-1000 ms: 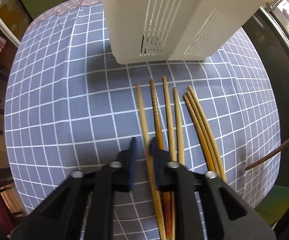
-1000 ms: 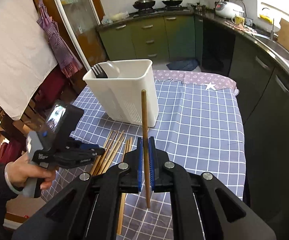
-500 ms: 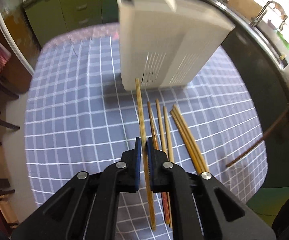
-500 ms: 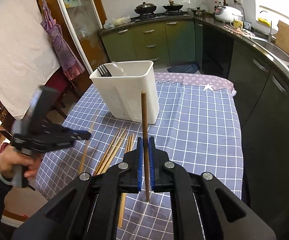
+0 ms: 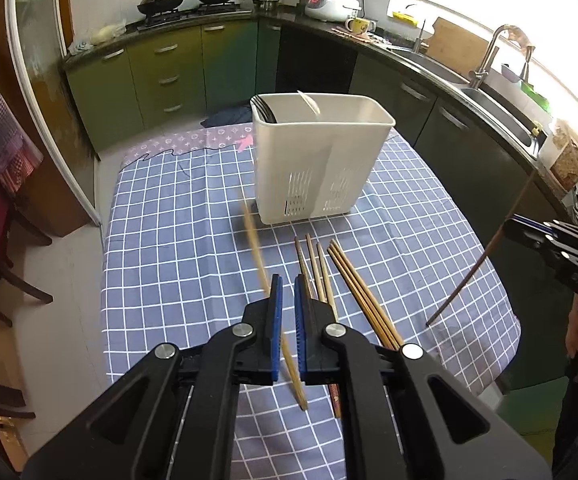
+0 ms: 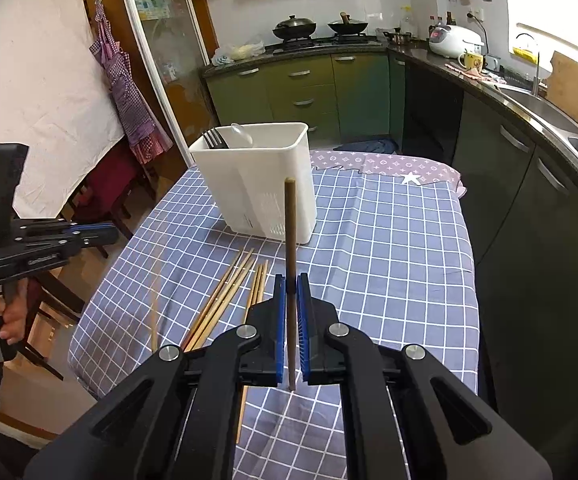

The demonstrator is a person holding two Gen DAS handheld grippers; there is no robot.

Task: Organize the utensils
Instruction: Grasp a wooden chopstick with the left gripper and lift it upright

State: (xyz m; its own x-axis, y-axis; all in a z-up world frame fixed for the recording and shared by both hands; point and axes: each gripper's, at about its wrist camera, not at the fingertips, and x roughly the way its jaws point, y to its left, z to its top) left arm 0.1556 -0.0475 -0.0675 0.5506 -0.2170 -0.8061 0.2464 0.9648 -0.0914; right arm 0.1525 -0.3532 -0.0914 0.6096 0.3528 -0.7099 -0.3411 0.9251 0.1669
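My left gripper [image 5: 285, 312] pinches a pale chopstick [image 5: 253, 240], blurred and tilting toward eleven o'clock; my right gripper [image 6: 291, 312] clamps a dark chopstick [image 6: 290, 232] upright. The white caddy [image 5: 317, 164] stands at twelve. I'd square each stick upright over its rim before releasing.

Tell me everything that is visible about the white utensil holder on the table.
The white utensil holder is a tall rectangular bin that looks like plastic, with vertical drain slots low on its walls. It stands upright on the checked tablecloth, open at the top. A dark fork and a pale spoon stick out at one end. Loose chopsticks lie in front of it, apart from it. Neither gripper touches it.
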